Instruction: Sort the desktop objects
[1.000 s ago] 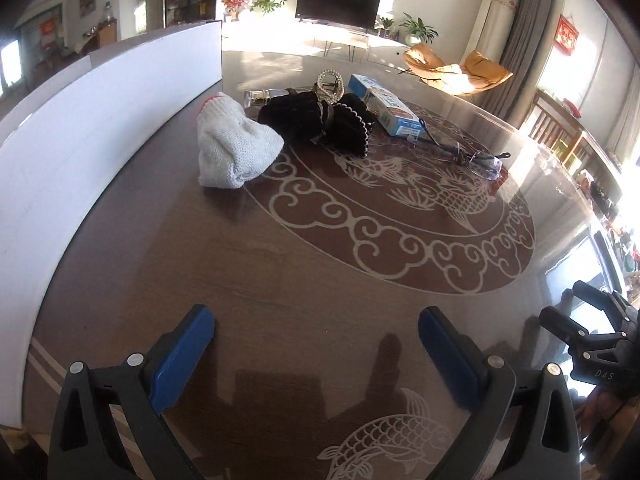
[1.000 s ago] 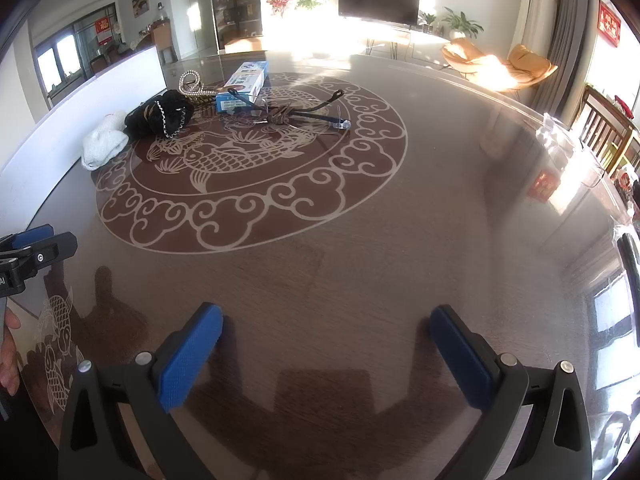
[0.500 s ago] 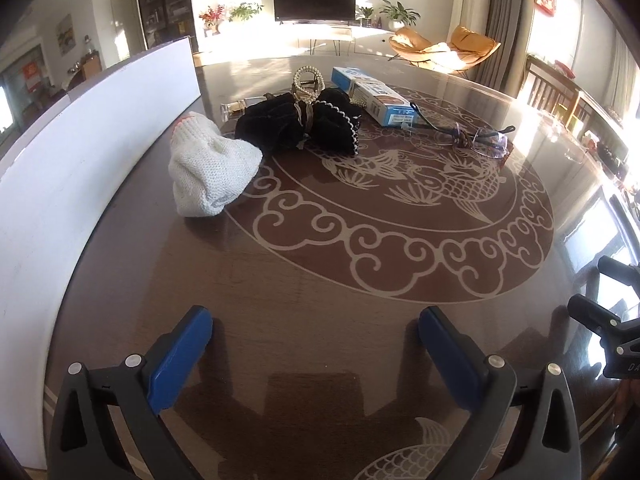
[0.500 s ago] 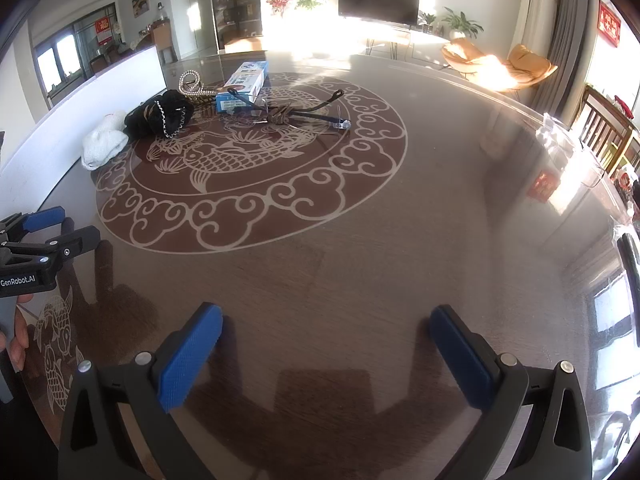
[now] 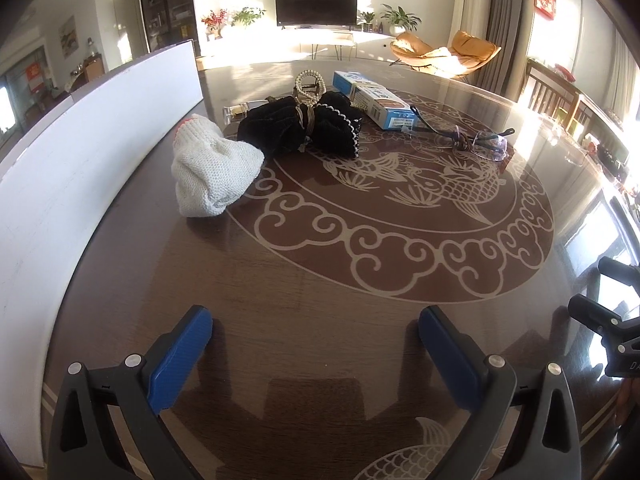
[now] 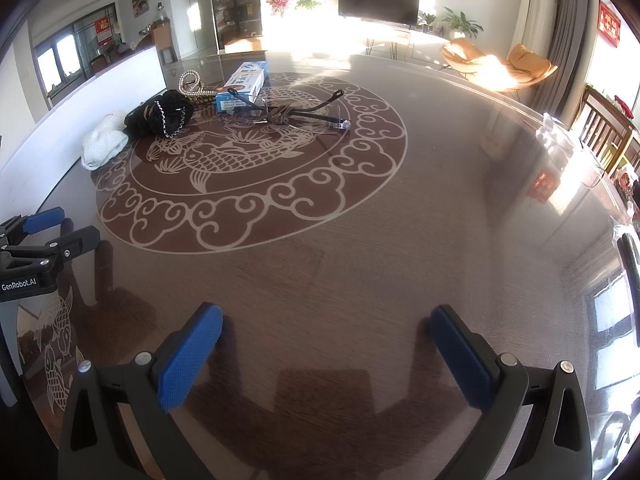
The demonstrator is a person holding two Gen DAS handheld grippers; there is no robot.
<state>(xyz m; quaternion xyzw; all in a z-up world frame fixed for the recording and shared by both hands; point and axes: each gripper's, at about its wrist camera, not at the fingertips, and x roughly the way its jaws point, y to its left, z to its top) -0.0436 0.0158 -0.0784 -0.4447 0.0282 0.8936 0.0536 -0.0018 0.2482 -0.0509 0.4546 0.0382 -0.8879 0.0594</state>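
Nothing appears sorted yet: all the objects lie bunched together at the far side of the round table (image 5: 304,320), on and around the upper edge of its fish-and-cloud medallion, and no tray, box or separate group shows where they should go

The white board (image 5: 80,152) stands along the table's left edge, the biggest thing near the pile. Just beside it lies the white knitted glove (image 5: 212,172), slumped in a heap and touching or nearly touching the black cloth bundle (image 5: 300,128) behind it. The bundle has a bead-trimmed edge and is cinched in the middle. The blue and white carton (image 5: 372,98) lies flat just beyond and to the right of the bundle. The glasses (image 5: 476,140) rest to the right of the carton, arms splayed, with a brown cord knotted round them. The pearl bracelet (image 5: 310,82) sits upright behind the bundle, and a small glass bottle (image 5: 240,111) lies on its side at the bundle's left end

The left tongs (image 5: 316,332) are spread wide over bare table, well apart from the pile and holding nothing. The right tongs (image 6: 326,330) are likewise spread and empty, further from the objects. As I judge it, the whole task is left: every item has to be picked up and placed, and the glove is nearest to the left tongs
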